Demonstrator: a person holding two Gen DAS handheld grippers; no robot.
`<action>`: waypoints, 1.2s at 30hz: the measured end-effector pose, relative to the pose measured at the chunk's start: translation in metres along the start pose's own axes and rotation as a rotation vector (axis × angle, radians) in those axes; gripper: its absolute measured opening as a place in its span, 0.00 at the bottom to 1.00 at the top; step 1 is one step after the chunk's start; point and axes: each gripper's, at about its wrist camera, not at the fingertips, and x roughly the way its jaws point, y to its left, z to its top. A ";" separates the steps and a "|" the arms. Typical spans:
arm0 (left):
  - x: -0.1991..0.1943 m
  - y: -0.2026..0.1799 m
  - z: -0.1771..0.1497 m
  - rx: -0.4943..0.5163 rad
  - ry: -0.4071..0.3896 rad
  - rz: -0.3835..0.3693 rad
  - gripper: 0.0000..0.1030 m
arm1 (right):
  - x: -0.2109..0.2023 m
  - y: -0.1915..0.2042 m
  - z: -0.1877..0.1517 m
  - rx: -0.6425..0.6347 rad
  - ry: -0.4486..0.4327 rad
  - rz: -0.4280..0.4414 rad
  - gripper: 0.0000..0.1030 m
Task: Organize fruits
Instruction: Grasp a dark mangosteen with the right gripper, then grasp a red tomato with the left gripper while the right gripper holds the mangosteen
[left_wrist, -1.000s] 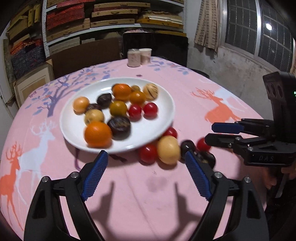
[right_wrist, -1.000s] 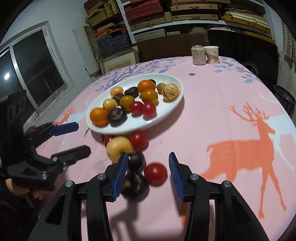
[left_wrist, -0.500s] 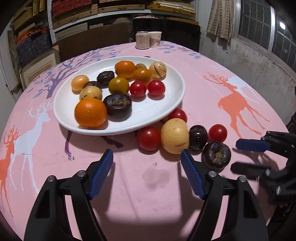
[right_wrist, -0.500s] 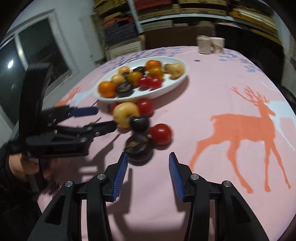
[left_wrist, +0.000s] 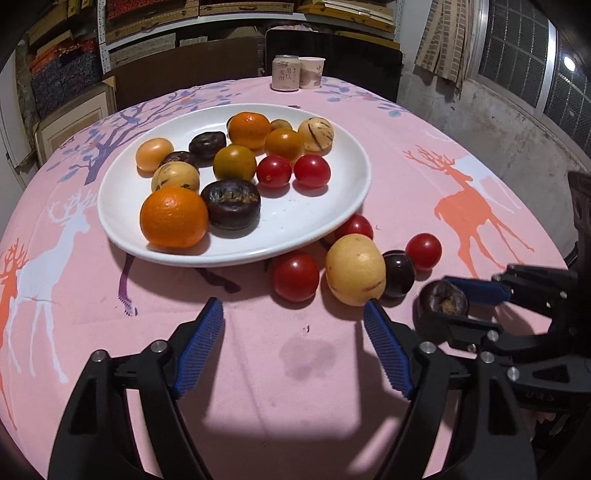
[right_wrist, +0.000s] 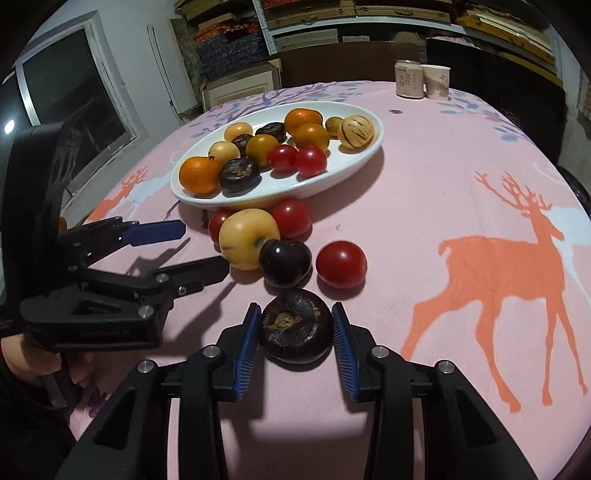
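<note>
A white plate (left_wrist: 295, 225) (right_wrist: 332, 184) holds several oranges, tomatoes and dark and yellow fruits. In front of it, on the pink cloth, lie a yellow fruit (left_wrist: 354, 269) (right_wrist: 247, 238), a dark plum (left_wrist: 399, 273) (right_wrist: 284, 262) and three red tomatoes, one nearest my left gripper (left_wrist: 295, 277). My right gripper (right_wrist: 294, 314) (left_wrist: 439, 301) is closing on a dark wrinkled fruit (right_wrist: 295, 332) (left_wrist: 441, 299), which rests on the cloth with both blue pads against its sides. My left gripper (left_wrist: 291, 314) (right_wrist: 203, 247) is opening, with nothing between its fingers, just short of the tomato and the yellow fruit.
A drink can (left_wrist: 284, 72) and a paper cup (left_wrist: 312, 72) stand at the table's far edge, before a dark chair. Shelves of boxes fill the back wall. The two grippers sit close together near the loose fruits. A hand (right_wrist: 33, 365) holds the left gripper.
The right gripper has moved forward and down so its jaws now flank the dark wrinkled fruit, and they have narrowed onto it. The left gripper has sunk slightly toward the loose fruits.
</note>
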 end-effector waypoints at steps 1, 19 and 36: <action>0.000 0.000 0.002 -0.014 -0.002 -0.009 0.78 | -0.001 0.000 -0.002 -0.001 -0.002 0.006 0.38; -0.015 0.014 0.001 -0.073 -0.071 0.056 0.79 | -0.007 -0.008 -0.007 0.022 -0.009 0.089 0.38; -0.026 0.008 0.005 -0.119 -0.119 -0.042 0.83 | -0.011 -0.014 -0.009 0.048 -0.025 0.114 0.38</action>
